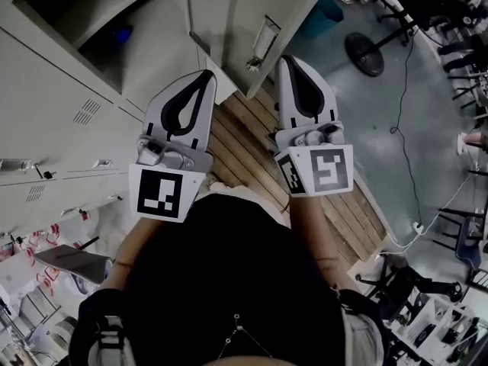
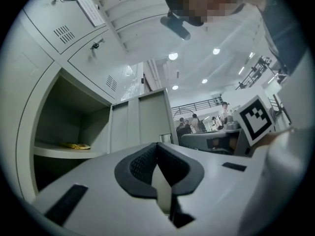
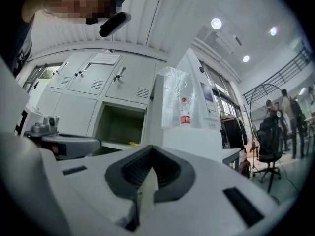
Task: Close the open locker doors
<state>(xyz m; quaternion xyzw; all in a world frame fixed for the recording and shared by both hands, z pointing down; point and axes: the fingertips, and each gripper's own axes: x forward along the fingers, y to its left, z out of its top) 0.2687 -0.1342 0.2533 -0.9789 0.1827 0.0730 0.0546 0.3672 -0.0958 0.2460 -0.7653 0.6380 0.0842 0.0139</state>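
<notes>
Door (image 1: 245, 6): open, swung out from the locker row toward the person, long axis upright; latch (image 1: 263, 40) on the face turned to the right of the head view.
Locker (image 1: 84, 21): gaping at that view's upper left, just left of the door; shelf inside with a small yellow scrap (image 2: 76, 145) on it.
Neighbours (image 1: 46, 105): other doors along the row seen flush and latched.
Left gripper (image 1: 204, 76): clenched on nothing, tip just short of the door's lower edge, on the locker side.
Right gripper (image 1: 292, 63): clenched on nothing too, tip just beside the latch face, not seen touching it.
Key relation: door straight ahead, between the two tips, edge toward the person; opening off to the left of it; right gripper nearer the latch face.
Next move, as a guess: push from the right gripper against the latch face, sweeping leftward to the frame; left gripper probably best kept clear of the gap.
Surroundings: plank floor (image 1: 244, 143) underfoot; bag with bottle (image 3: 179, 104) on a white table beyond the door; people and chairs well apart to the right.
</notes>
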